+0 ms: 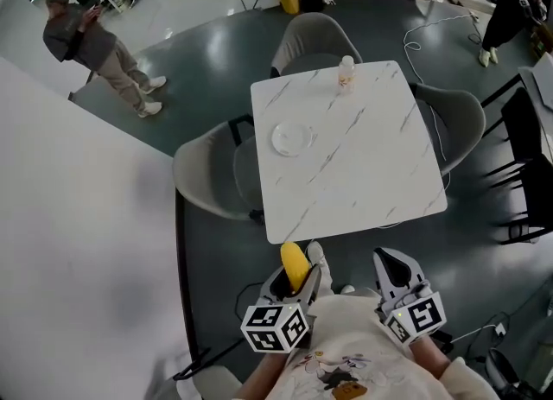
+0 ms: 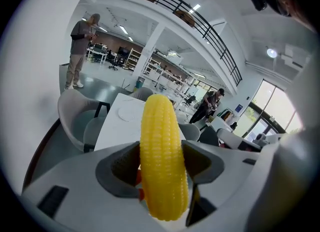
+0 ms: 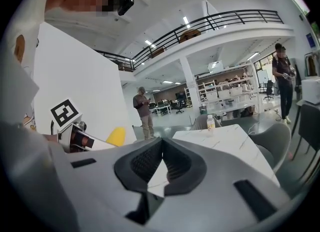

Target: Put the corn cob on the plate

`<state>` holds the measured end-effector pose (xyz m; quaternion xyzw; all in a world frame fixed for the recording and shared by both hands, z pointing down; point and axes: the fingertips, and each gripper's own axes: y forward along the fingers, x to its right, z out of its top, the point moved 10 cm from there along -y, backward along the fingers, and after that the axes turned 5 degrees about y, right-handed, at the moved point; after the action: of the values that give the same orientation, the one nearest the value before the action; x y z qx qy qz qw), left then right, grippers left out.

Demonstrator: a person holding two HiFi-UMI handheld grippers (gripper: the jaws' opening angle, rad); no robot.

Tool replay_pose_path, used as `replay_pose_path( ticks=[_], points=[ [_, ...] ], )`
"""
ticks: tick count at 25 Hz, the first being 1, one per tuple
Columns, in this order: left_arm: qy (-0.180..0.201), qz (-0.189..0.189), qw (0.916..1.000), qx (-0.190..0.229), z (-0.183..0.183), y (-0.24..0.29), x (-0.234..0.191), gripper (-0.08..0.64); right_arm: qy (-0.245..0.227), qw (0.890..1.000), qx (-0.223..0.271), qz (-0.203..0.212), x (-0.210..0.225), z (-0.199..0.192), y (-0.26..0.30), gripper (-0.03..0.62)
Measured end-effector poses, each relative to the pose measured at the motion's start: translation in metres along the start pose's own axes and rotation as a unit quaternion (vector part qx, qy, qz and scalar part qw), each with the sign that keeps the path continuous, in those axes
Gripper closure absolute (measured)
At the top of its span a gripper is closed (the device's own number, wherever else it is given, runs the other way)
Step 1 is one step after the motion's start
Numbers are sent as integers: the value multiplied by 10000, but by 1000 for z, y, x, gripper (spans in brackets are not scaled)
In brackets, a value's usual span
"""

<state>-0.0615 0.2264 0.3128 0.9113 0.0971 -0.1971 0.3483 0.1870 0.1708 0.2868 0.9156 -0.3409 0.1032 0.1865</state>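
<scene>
Corn cob (image 2: pixel 162 161) is clamped upright in the left gripper (image 1: pixel 295 282), short of the table (image 1: pixel 371 182); right gripper (image 1: pixel 399 273) is closed, empty. The far plate (image 1: pixel 291 138) may be missed if the rounded cob slips.

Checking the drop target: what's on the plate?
Nothing visible on the plate; it looks bare. The corn cob is clamped in the left gripper, short of the table. Its underside is hidden.

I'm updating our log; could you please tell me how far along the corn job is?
Done: the left gripper is shut on the corn cob. In hand: it's held short of the table. Left: carry it to the plate, which holds nothing, and release.
</scene>
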Motion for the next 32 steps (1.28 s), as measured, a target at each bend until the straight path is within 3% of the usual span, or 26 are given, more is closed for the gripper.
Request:
replay_pose_path(
  ticks=[13, 32],
  points=[
    [50, -197, 9996, -211, 51, 37, -68, 302, -24, 9997, -131, -225, -15, 12, 82, 586],
    [75, -328, 9987, -382, 72, 59, -73, 302, -149, 9994, -47, -309, -8, 30, 102, 586]
  ],
)
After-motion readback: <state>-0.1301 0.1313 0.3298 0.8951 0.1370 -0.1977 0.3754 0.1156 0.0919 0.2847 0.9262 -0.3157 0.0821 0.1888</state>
